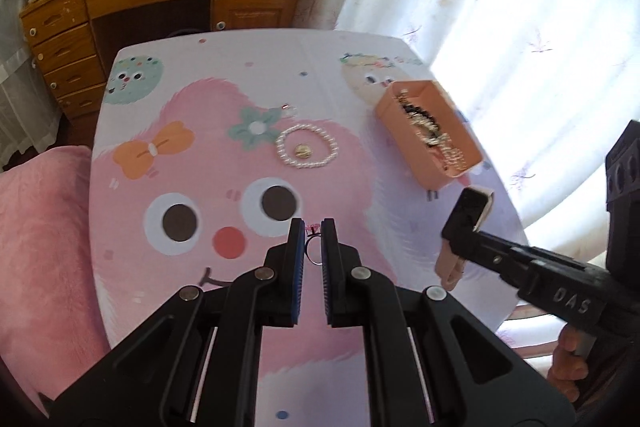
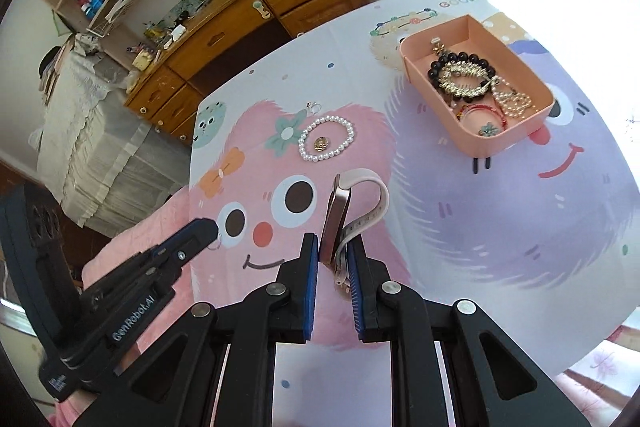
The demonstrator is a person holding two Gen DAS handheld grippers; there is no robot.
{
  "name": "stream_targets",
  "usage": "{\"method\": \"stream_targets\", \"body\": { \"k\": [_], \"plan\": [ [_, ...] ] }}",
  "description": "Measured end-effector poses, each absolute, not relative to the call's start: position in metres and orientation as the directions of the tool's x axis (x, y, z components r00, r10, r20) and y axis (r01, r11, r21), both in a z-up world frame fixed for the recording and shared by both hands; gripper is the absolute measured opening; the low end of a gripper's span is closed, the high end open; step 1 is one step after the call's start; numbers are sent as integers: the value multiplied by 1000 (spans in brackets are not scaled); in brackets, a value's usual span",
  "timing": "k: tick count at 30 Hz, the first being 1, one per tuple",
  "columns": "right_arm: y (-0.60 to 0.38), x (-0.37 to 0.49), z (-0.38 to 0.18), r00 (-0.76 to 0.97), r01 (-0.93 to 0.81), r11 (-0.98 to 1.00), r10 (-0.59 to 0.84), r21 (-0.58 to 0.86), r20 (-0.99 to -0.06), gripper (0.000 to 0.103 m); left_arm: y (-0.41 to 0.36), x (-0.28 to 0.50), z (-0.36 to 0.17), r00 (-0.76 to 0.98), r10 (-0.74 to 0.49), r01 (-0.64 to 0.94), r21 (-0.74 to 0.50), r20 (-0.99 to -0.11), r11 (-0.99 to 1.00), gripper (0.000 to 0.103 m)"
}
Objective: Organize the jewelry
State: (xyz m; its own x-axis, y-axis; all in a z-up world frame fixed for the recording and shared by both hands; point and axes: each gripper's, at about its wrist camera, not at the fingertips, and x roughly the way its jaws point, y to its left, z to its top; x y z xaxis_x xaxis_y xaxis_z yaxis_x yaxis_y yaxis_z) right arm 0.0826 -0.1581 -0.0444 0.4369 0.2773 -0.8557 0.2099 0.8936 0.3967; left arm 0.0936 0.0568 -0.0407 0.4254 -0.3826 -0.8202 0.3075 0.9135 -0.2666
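Right gripper pinches a pink-strapped watch by its case, held above the tabletop, strap dangling; it could snag the pink box rim, far right. Left gripper is low and level, nipping a small ring that might slip free. Pearl bracelet waits mid-tabletop.

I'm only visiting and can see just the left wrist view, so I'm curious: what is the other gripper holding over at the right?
Observer: A watch with a pale pink strap, clamped edge-on in the right gripper.
Operator: And what's inside that peach box? It's a blur here.
Observer: The tray holds a dark bead bracelet, a gold chain, pearls and a red cord bracelet.
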Motion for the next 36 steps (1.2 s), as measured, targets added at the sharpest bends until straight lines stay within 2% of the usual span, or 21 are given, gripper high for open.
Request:
{"method": "stream_targets", "body": {
  "k": [4, 9, 23, 36],
  "plan": [
    [-178, 64, -25, 467, 151, 921, 253, 359, -847, 14, 35, 79, -22, 449, -456, 332, -330, -768, 883, 6],
    [-212, 56, -6, 502, 99, 933, 253, 346, -827, 14, -4, 70, -11, 455, -477, 342, -347, -752, 873, 6],
    [-332, 80, 2, 465, -44, 935, 332, 353, -821, 15, -127, 99, -12, 496, -409, 268, -313, -766, 911, 6],
    [-389, 124, -9, 433, -171, 930, 367, 325, -823, 17, -202, 163, -19, 516, -342, 242, -249, -785, 938, 6]
  ]
}}
